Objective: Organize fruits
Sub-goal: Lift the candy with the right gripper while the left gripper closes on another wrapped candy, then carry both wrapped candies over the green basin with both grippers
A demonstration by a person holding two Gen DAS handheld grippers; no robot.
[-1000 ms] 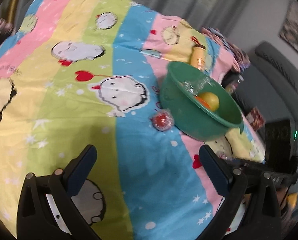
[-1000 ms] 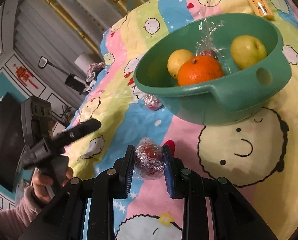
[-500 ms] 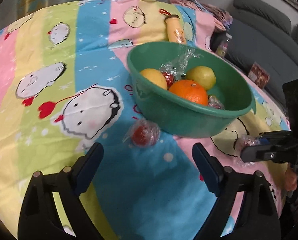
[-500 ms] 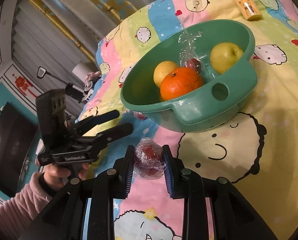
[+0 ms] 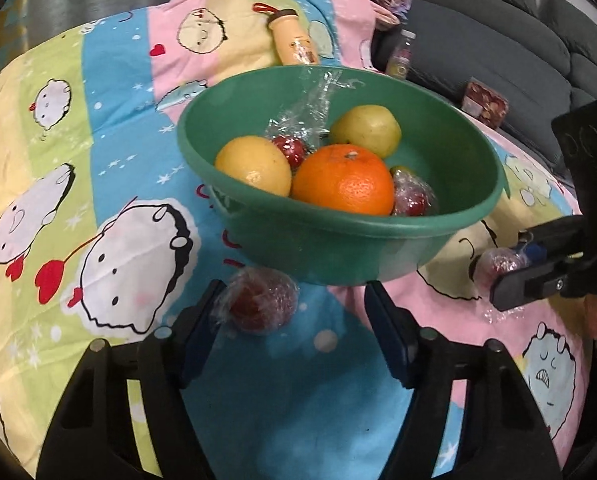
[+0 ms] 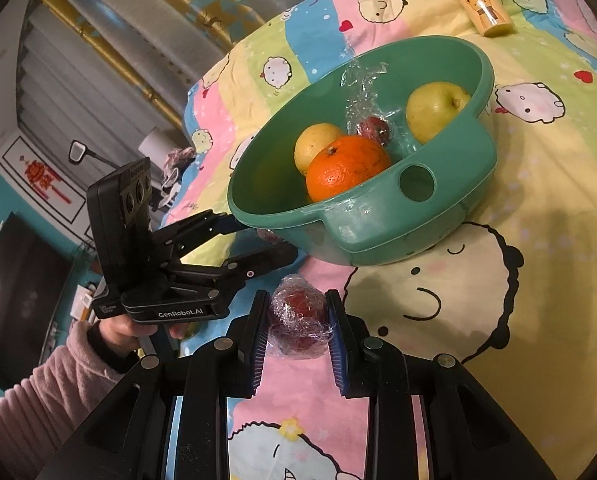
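Observation:
A green bowl (image 5: 478,200) (image 6: 450,216) on the cartoon bedspread holds an orange (image 5: 344,180) (image 6: 346,168), two yellow fruits (image 5: 254,166) (image 5: 366,130) and wrapped red fruits (image 5: 412,196). A plastic-wrapped red fruit (image 5: 258,300) lies on the cloth by the bowl's near side, between the fingers of my open left gripper (image 5: 294,308), close to the left finger. My right gripper (image 6: 298,316) is shut on another wrapped red fruit (image 6: 298,316), held low in front of the bowl; it also shows in the left wrist view (image 5: 498,268).
A yellow bottle (image 5: 294,44) (image 6: 478,4) lies on the bedspread beyond the bowl. A grey sofa (image 5: 518,40) with a small box (image 5: 484,104) stands at the right. The left gripper (image 6: 234,248) and the hand holding it sit left of the bowl in the right wrist view.
My left gripper has moved in toward the bowl, so the loose wrapped fruit now sits between its fingers. My right gripper has kept its hold on its wrapped fruit and backed off slightly.

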